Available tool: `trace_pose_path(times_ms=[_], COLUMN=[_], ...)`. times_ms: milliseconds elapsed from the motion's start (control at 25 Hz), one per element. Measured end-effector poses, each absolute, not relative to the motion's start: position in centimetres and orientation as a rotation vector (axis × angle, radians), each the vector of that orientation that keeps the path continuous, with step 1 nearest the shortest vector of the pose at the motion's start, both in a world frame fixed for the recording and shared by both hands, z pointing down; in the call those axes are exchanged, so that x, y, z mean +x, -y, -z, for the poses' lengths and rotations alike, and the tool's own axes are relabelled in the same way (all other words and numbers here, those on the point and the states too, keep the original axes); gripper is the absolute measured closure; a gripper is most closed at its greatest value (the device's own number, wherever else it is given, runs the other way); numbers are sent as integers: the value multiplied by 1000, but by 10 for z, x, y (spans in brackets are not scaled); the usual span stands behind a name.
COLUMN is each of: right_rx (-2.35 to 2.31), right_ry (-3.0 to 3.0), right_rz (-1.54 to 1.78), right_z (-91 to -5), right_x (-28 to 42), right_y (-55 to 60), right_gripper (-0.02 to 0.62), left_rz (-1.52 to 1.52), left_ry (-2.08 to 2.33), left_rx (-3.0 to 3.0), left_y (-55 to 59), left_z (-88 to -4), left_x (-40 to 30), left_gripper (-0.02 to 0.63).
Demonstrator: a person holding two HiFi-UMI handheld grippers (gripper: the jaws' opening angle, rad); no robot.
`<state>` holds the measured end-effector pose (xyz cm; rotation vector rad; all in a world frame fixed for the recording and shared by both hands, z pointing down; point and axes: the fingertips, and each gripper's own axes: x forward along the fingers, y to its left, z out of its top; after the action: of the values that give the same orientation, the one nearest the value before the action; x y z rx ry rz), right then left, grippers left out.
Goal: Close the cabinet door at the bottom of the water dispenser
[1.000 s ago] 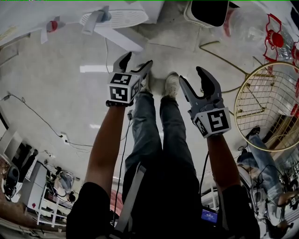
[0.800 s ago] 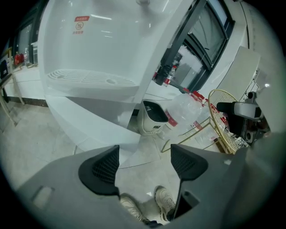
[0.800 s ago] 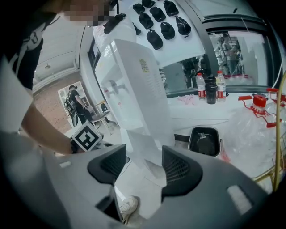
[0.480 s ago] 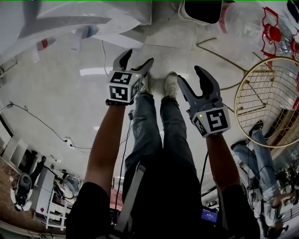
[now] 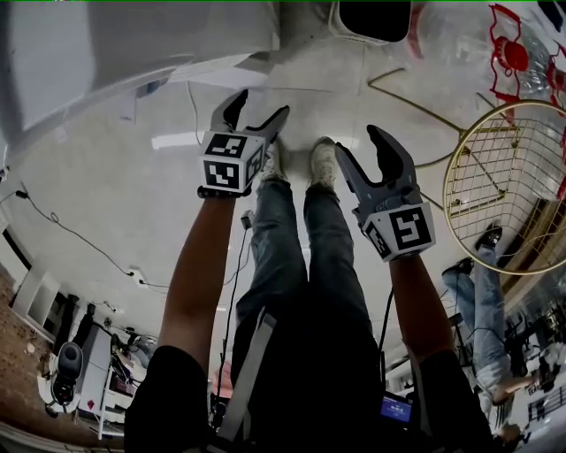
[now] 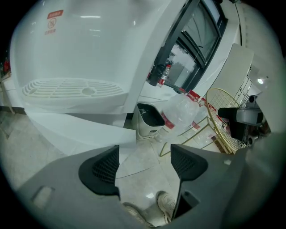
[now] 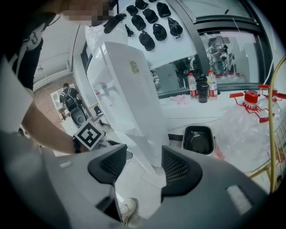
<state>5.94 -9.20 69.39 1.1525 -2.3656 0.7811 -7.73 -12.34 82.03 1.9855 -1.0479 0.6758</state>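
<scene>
The white water dispenser (image 5: pixel 133 44) fills the upper left of the head view. A white panel at its base, seemingly the open cabinet door (image 5: pixel 221 72), juts out over the floor. My left gripper (image 5: pixel 258 108) hangs open just short of that panel, nothing between its pads. In the left gripper view the drip tray (image 6: pixel 71 87) and the door panel (image 6: pixel 76 127) lie ahead of the open left gripper (image 6: pixel 145 163). My right gripper (image 5: pixel 361 146) is open and empty too, farther right. The right gripper view shows the tall dispenser (image 7: pixel 129 89) and its door (image 7: pixel 145 154) beyond the right gripper (image 7: pixel 140 167).
A black bin (image 5: pixel 376 19) stands on the floor right of the dispenser, with a large clear water bottle (image 7: pixel 250 129) beside it. A gold wire basket (image 5: pixel 504 186) is at the right. My shoes (image 5: pixel 323 159) are below the grippers. A cable (image 5: pixel 80 234) trails across the floor.
The dispenser has grown larger at the upper left of the head view, and my left gripper has edged toward it. Both grippers' jaws stand as before.
</scene>
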Motion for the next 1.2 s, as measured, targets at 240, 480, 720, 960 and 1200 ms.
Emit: trace_pose_path(times_ms=[240,480,720,960,1200], right_rx=[1182,1202,1221,1234,1243], right_ry=[2353,2345,2339,2330,2326], right_rz=[-789,-797,-801,-811,-818], right_z=[-695,-697,-698,-701,-702], right_x=[66,70,75,80,84], right_y=[98,105,112,117,122], right_gripper=[351,353,353,354,354], left_rz=[-684,-696,-703,-707,-718], left_ry=[1038,1022,1013,1005,1002], left_rx=[2006,2014,2019,2026,2025], left_y=[137,147,156,166,176], left_z=[-819,-823,-826,-828,-831], left_x=[-73,-69,-64,-59,-57], left_gripper=[235,235,235,235,235])
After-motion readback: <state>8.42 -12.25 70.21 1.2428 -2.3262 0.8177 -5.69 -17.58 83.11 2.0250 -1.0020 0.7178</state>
